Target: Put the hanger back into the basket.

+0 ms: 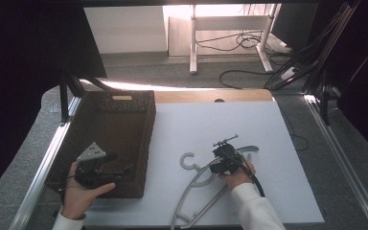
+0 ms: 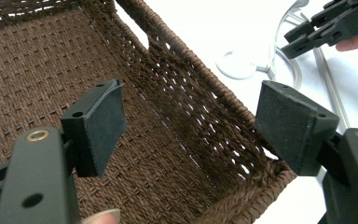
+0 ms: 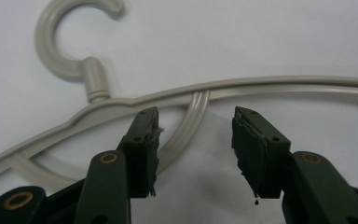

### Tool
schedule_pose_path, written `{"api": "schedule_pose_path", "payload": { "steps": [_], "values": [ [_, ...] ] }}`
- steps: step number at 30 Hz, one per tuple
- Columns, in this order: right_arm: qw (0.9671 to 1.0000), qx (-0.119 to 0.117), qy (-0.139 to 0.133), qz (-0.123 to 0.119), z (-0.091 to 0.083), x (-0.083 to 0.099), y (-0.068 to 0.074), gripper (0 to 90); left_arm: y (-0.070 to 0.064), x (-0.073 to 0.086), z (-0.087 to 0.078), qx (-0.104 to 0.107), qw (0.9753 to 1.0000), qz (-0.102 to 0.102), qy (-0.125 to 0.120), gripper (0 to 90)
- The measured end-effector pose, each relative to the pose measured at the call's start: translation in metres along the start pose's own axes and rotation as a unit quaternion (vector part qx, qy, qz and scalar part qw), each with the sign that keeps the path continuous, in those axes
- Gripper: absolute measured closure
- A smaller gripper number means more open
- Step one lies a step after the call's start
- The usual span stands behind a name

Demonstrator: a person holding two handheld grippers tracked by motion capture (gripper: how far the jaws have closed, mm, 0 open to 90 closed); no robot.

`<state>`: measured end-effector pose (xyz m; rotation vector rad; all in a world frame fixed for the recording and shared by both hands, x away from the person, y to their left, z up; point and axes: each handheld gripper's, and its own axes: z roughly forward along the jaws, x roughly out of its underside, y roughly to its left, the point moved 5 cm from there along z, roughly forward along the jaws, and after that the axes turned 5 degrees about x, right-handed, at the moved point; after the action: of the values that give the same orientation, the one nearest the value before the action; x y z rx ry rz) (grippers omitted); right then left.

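Observation:
A grey plastic hanger (image 1: 199, 184) lies flat on the white table top, its hook (image 3: 58, 39) pointing toward the basket. My right gripper (image 1: 216, 167) hovers low over the hanger's middle, open, jaws astride the curved inner strut (image 3: 186, 128) just below the top bar, nothing pinched. A dark brown wicker basket (image 1: 124, 103) sits at the left of the table. My left gripper (image 1: 124, 170) is open inside the basket's near right corner, its wide-apart jaws straddling the right wall (image 2: 200, 107) and holding nothing.
The white table top (image 1: 249, 124) stretches right and beyond the hanger. Metal frame rails (image 1: 38, 172) run along both table sides. Cables and a white desk frame (image 1: 194, 43) stand on the carpet beyond the far edge.

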<state>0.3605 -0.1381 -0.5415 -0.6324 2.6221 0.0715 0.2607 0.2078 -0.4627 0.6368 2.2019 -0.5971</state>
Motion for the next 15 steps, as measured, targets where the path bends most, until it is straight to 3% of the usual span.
{"api": "schedule_pose_path", "payload": {
  "steps": [2,9,15],
  "values": [
    [0.9997,0.012,0.010,0.017,0.0030,0.0000,0.0008,54.7,0.0011,0.0003,-0.0002,-0.001,1.0000,-0.001,0.000,23.9],
    [0.9992,0.019,0.021,0.027,0.0059,-0.0008,0.0084,64.4,0.0004,-0.0004,0.0008,0.001,1.0000,0.000,0.000,23.9],
    [0.9981,0.025,0.025,0.050,0.0061,-0.0022,0.0099,71.4,0.0002,-0.0004,0.0023,0.001,1.0000,0.000,0.002,23.9]
  ]
}}
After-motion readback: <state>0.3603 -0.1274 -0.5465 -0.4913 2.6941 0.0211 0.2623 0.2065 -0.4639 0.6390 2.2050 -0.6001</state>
